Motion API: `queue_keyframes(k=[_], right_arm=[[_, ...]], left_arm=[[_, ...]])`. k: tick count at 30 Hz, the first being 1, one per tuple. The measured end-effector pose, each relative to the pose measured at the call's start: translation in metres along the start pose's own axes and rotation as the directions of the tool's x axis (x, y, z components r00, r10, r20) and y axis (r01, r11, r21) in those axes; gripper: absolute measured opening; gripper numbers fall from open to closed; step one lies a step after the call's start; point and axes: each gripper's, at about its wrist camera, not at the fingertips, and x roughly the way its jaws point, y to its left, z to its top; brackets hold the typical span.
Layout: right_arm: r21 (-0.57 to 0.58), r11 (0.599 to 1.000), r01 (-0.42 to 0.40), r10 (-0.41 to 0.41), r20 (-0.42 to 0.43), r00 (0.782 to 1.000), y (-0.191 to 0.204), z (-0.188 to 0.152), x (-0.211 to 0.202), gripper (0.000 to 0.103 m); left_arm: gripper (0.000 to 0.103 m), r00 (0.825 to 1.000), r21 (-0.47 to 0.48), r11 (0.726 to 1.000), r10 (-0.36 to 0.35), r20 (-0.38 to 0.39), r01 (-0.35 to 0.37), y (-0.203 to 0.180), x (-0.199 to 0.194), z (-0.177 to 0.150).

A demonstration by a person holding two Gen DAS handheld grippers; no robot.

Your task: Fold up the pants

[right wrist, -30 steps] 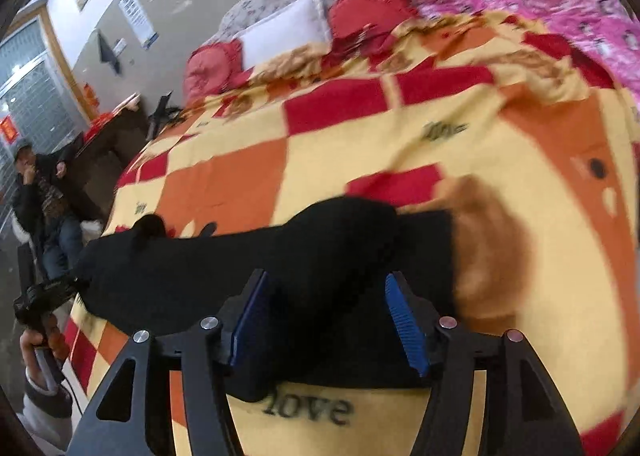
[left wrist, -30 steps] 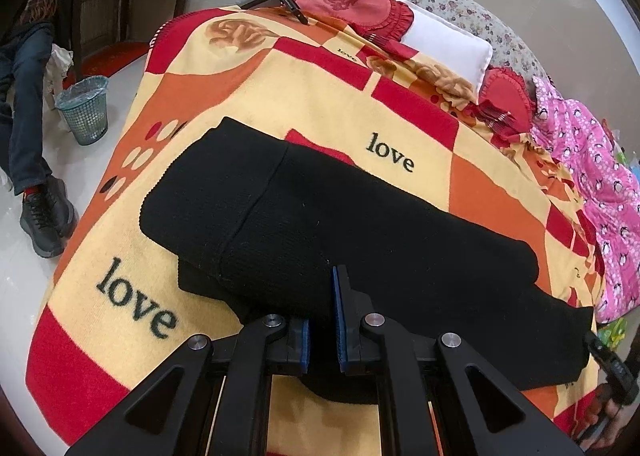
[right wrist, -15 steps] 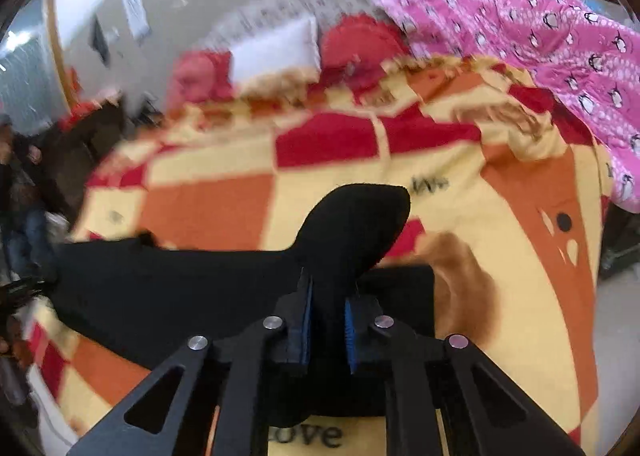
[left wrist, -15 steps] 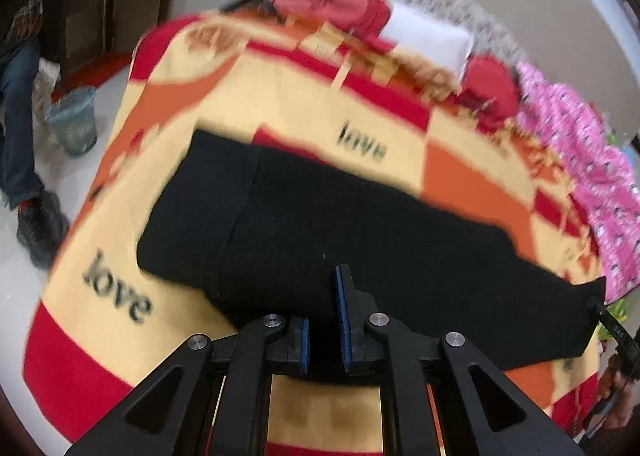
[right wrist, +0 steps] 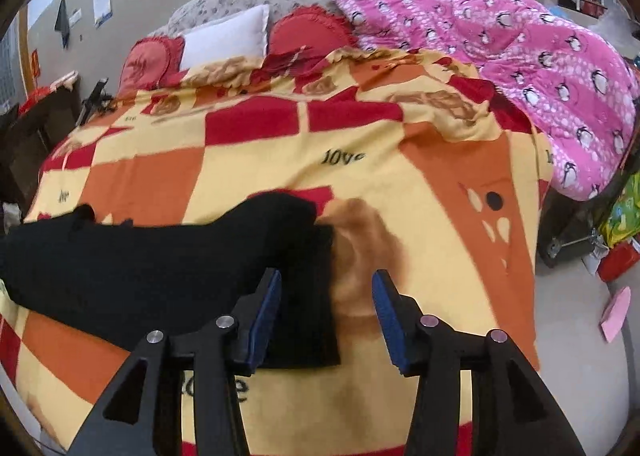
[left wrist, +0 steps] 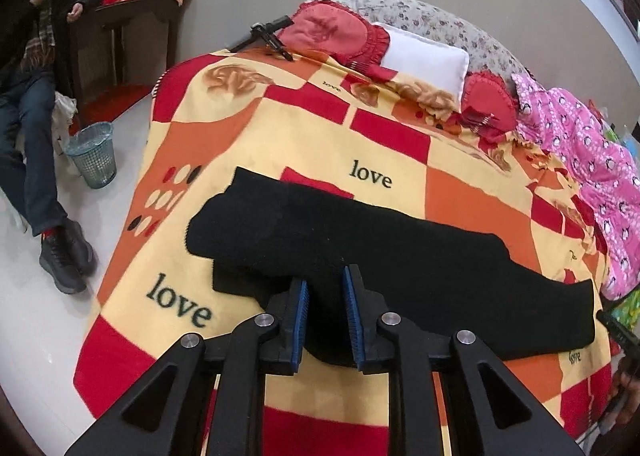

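Observation:
Black pants [left wrist: 400,256] lie folded lengthwise across a checkered red, orange and yellow "love" blanket [left wrist: 312,135] on a bed. My left gripper [left wrist: 325,312] is open just over the near edge of the waist end, with cloth between the blue pads but not pinched. In the right wrist view the leg end of the pants [right wrist: 160,268] lies flat. My right gripper [right wrist: 325,316] is open over its end edge, the left pad above black cloth, the right pad above blanket.
Red cushions [left wrist: 332,31] and a white pillow [left wrist: 424,55] lie at the bed head. A pink penguin quilt [right wrist: 520,67] covers the right side. A seated person [left wrist: 32,95] and a mesh bin [left wrist: 92,155] are on the floor at left. A black tripod [left wrist: 268,35] lies near the cushions.
Both grippers were shut on the pants half a second ago and have opened. The lifted leg end has dropped flat onto the blanket. The left gripper has pulled back slightly.

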Motion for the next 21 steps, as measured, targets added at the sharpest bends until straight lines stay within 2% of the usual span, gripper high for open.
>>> queue_keyframes(k=[4, 6, 7, 9, 11, 15, 17, 20, 21], right_arm=[[-0.045, 0.999, -0.027, 0.026, -0.029, 0.999, 0.037, 0.003, 0.021, 0.032], [-0.072, 0.987, -0.143, 0.142, -0.021, 0.99, 0.061, 0.007, 0.019, 0.03], [-0.074, 0.964, -0.255, 0.255, -0.01, 0.967, 0.069, 0.008, 0.012, 0.029], [-0.094, 0.92, -0.38, 0.383, 0.018, 0.924, 0.074, 0.009, -0.005, 0.032], [-0.1, 0.936, -0.338, 0.344, 0.042, 0.938, 0.069, 0.007, -0.017, 0.046], [-0.028, 0.959, -0.281, 0.282, 0.042, 0.959, 0.044, 0.001, -0.019, 0.061], [-0.005, 0.967, -0.256, 0.256, 0.023, 0.966, 0.038, -0.004, -0.013, 0.073], [0.03, 0.972, -0.235, 0.235, -0.014, 0.972, 0.026, -0.008, 0.0, 0.073], [0.042, 0.98, -0.196, 0.198, -0.029, 0.98, 0.022, -0.009, 0.006, 0.073]], left_arm=[[0.024, 0.999, -0.038, 0.999, 0.013, -0.045, -0.015, 0.009, 0.004, -0.006], [0.03, 0.997, -0.055, 0.998, 0.03, -0.064, -0.034, 0.013, 0.008, -0.003], [0.031, 0.997, -0.064, 0.997, 0.044, -0.06, -0.048, 0.016, 0.006, -0.002], [0.038, 0.997, -0.07, 0.995, 0.073, -0.03, -0.075, 0.02, 0.002, 0.007], [0.046, 0.996, -0.092, 0.992, 0.088, 0.008, -0.087, 0.025, -0.006, 0.009], [0.047, 0.997, -0.133, 0.989, 0.063, 0.046, -0.056, 0.03, -0.014, 0.012], [0.047, 0.996, -0.125, 0.991, 0.058, 0.062, -0.05, 0.028, -0.016, 0.011], [0.047, 0.996, -0.096, 0.994, 0.063, 0.069, -0.056, 0.024, -0.018, 0.007], [0.047, 0.996, -0.09, 0.994, 0.063, 0.065, -0.057, 0.022, -0.017, 0.006]])
